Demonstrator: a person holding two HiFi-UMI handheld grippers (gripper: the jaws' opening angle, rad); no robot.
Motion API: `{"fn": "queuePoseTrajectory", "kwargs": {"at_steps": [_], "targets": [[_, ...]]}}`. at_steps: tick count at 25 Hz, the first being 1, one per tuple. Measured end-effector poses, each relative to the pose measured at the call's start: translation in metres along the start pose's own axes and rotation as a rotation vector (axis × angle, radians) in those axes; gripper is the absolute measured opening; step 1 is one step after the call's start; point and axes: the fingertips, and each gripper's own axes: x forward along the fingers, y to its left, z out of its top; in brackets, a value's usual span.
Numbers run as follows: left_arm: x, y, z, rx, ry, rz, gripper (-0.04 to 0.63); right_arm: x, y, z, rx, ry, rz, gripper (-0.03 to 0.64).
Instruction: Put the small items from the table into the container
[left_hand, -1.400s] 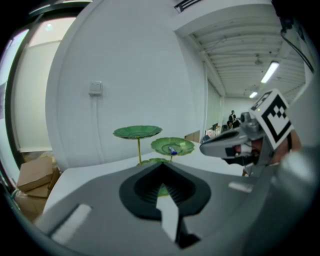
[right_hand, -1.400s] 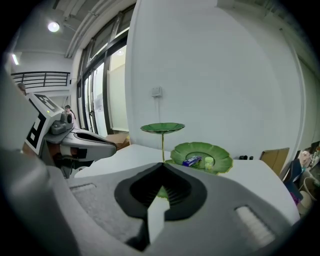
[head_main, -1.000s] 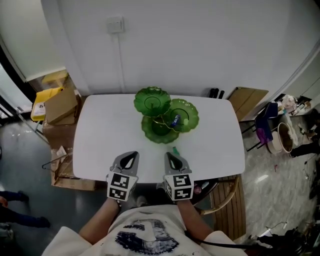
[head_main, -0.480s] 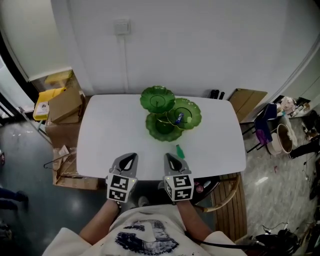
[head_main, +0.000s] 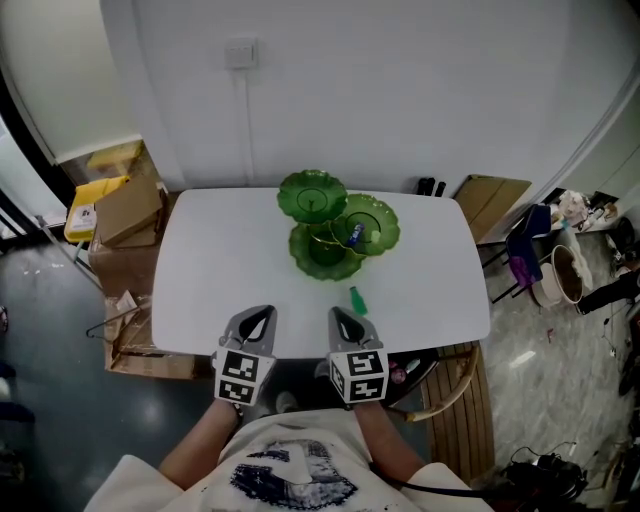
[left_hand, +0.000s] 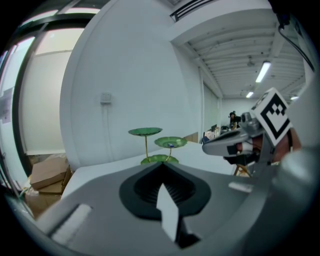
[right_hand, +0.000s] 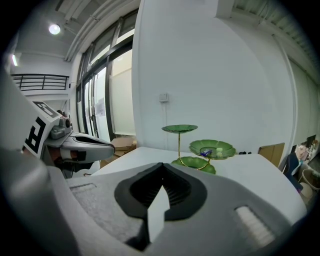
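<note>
- The left gripper (head_main: 260, 318) and the right gripper (head_main: 343, 318) are held side by side over the near edge of the table (head_main: 210, 270). Both aim toward the far side and tip slightly downward.
- Fingers, left gripper: closed tip to tip with nothing between them, as the left gripper view confirms.
- Fingers, right gripper: likewise closed and empty in the right gripper view.
- The container is a green tiered dish stand (head_main: 327, 253) at the far middle of the table, close to the wall. It carries three leaf-edged dishes on a thin gold stem at different heights, so each dish can probably be loaded from above without the others blocking it.
- One small green item (head_main: 357, 300) lies on the bare table, between the stand and the right gripper and just ahead of that gripper's tips. It is the only loose item visible on the table.
- A blue item (head_main: 353, 237) already lies in the right-hand dish (head_main: 380, 222). The right gripper view shows a small pale piece (right_hand: 219, 149) beside it.
- Judgement: the right gripper is better placed for the green item because it is the nearer one. Its fingers must part before any grasp is possible.
- Judgement: the item is small and lies flat, so a low, centred approach is advisable to avoid pushing it across the smooth surface.
</note>
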Motion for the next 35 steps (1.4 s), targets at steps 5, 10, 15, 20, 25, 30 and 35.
{"fn": "queuePoseTrajectory", "kwargs": {"at_steps": [5,10,15,20,25,30,35], "targets": [[-0.001,-0.003,0.001,0.003,-0.009,-0.006,-0.011,-0.003,0.0,-0.002,0.005,0.001,-0.002,-0.002],[0.001,-0.004,0.002,-0.008,-0.019,-0.004,-0.011,-0.004,-0.005,-0.006,0.013,0.008,-0.009,-0.002],[0.008,-0.008,0.001,-0.006,-0.009,-0.017,-0.011,-0.004,-0.01,-0.01,0.022,0.017,-0.014,-0.002],[0.018,-0.016,-0.004,-0.007,0.007,-0.04,-0.011,-0.005,-0.02,-0.02,0.042,0.03,-0.034,-0.002],[0.035,-0.027,-0.011,-0.004,0.031,-0.072,-0.011,-0.007,-0.037,-0.032,0.072,0.039,-0.064,-0.002],[0.053,-0.042,-0.017,-0.003,0.056,-0.111,-0.011,-0.01,-0.056,-0.048,0.103,0.054,-0.096,-0.002],[0.071,-0.058,-0.025,-0.002,0.088,-0.151,-0.011,-0.011,-0.073,-0.06,0.125,0.069,-0.116,0.0]]}}
